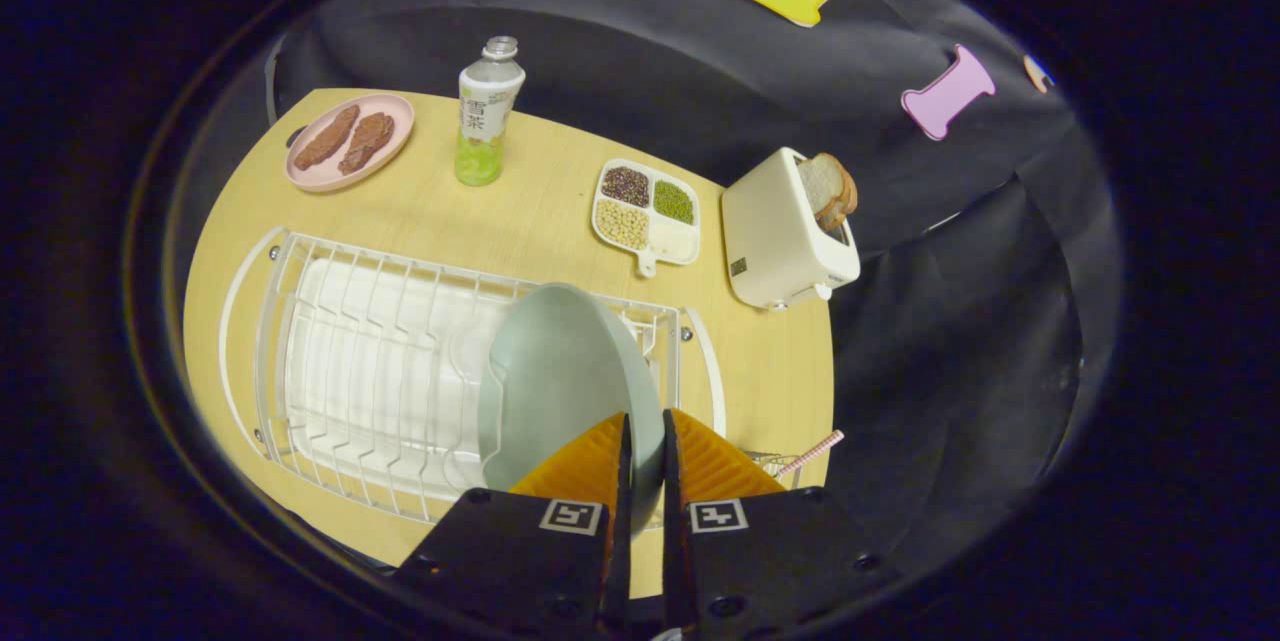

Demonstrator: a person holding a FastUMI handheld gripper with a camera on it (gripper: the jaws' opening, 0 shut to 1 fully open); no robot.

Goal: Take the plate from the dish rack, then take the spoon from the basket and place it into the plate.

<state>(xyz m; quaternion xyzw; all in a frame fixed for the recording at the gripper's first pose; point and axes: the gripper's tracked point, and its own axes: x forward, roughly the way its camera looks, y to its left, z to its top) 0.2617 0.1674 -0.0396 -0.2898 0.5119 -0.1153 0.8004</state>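
A pale green plate stands on edge above the right end of the white wire dish rack. My gripper is shut on the plate's near rim, one finger on each face. Whether the plate still rests in the rack's slots I cannot tell. A pink striped spoon handle pokes out of a wire basket just right of the fingers, near the table's edge; most of the basket is hidden behind them.
On the wooden table beyond the rack stand a pink plate with two brown pieces, a drink bottle, a divided tray of beans and a white toaster with bread. The table ends just right of the rack.
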